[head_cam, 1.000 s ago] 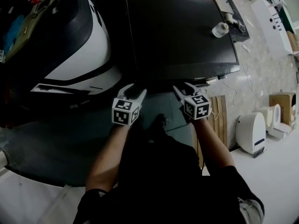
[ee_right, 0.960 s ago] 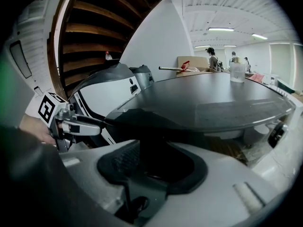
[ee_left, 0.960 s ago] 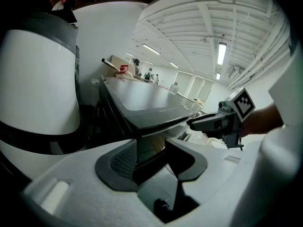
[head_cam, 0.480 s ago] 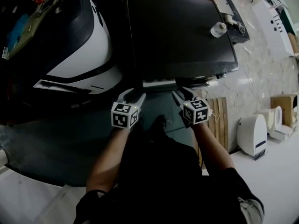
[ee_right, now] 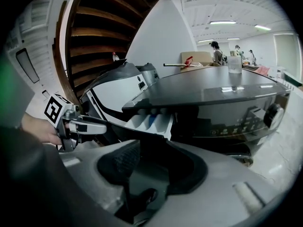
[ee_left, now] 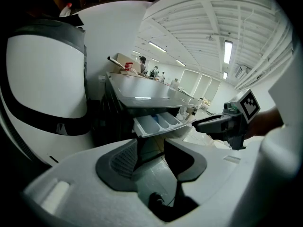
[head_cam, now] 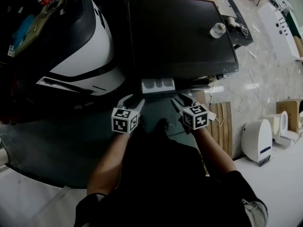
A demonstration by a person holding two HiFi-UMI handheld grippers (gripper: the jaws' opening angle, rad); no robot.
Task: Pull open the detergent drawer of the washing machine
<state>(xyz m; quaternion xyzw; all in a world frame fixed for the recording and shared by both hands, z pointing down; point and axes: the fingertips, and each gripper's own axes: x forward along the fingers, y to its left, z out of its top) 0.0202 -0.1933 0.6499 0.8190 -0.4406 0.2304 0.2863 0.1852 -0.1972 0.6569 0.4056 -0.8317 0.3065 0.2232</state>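
The detergent drawer (head_cam: 158,85), part-open at centre frame, looks light, stiff and easy-sliding, best hooked by its front lip; the left gripper (head_cam: 132,100), its jaws just narrowed slightly, and the right gripper (head_cam: 182,98) both gape empty.

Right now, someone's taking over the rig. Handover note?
Left gripper: open, nothing between its jaws, which have just closed slightly.
Right gripper: open, empty.
Both point at the detergent drawer, tips near its front; contact unclear.
Drawer sticks out of the washing machine, compartments showing.
Done: drawer pulled open.
Left: probably only drawing both grippers clear.
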